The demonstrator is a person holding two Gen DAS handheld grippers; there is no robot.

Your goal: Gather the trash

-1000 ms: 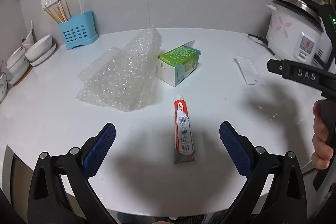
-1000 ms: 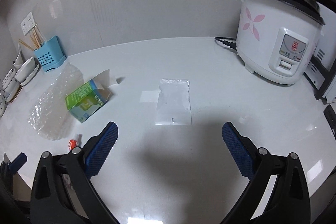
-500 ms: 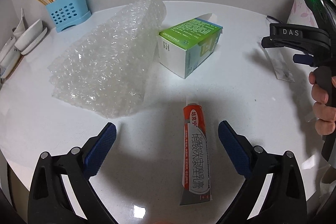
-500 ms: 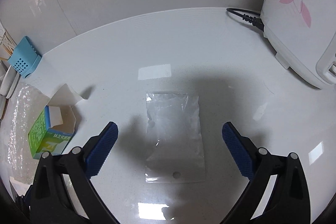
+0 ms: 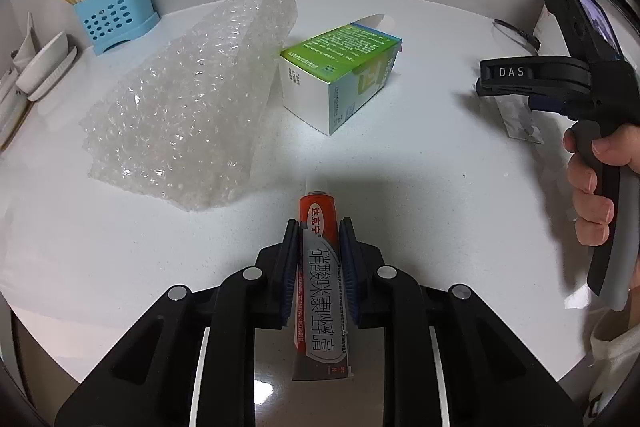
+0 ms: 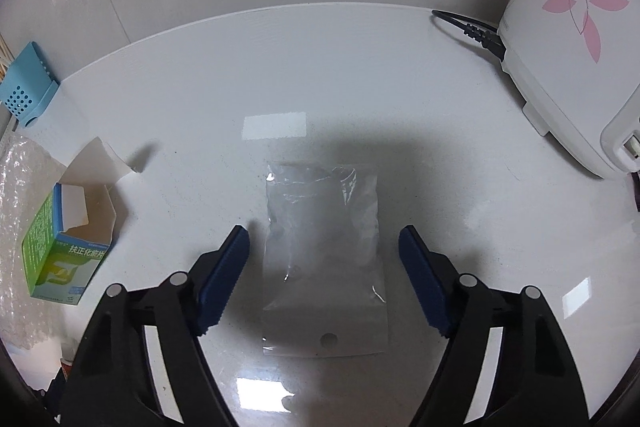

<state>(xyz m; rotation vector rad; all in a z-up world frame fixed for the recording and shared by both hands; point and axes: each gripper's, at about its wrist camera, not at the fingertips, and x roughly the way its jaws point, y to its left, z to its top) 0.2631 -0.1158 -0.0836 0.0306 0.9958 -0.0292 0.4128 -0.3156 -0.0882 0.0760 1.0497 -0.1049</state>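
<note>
**Inspector A:** Now, what was the left gripper (image 5: 319, 239) doing?

**Inspector B:** Its fingers (image 5: 289, 259) had just been closing and stood clamped on the ointment tube (image 5: 320, 283), one blue pad on each side. The tube lay flat on the white worktop (image 5: 420, 163), cap end pointing away.

**Inspector A:** And the right gripper (image 6: 324, 247)?

**Inspector B:** Its fingers (image 6: 224, 275) had just been closing too, but they stood apart, one on each side of the clear plastic bag (image 6: 324, 255), not touching it. The bag lay flat on the worktop.

**Inspector A:** Other trash?

**Inspector B:** A sheet of bubble wrap (image 5: 188, 107) lay just beside an opened green medicine box (image 5: 340, 71), beyond the tube. A rice cooker (image 6: 572, 43) stood at the right, and a blue chopstick holder (image 5: 114, 15) stood by the wall.
</note>
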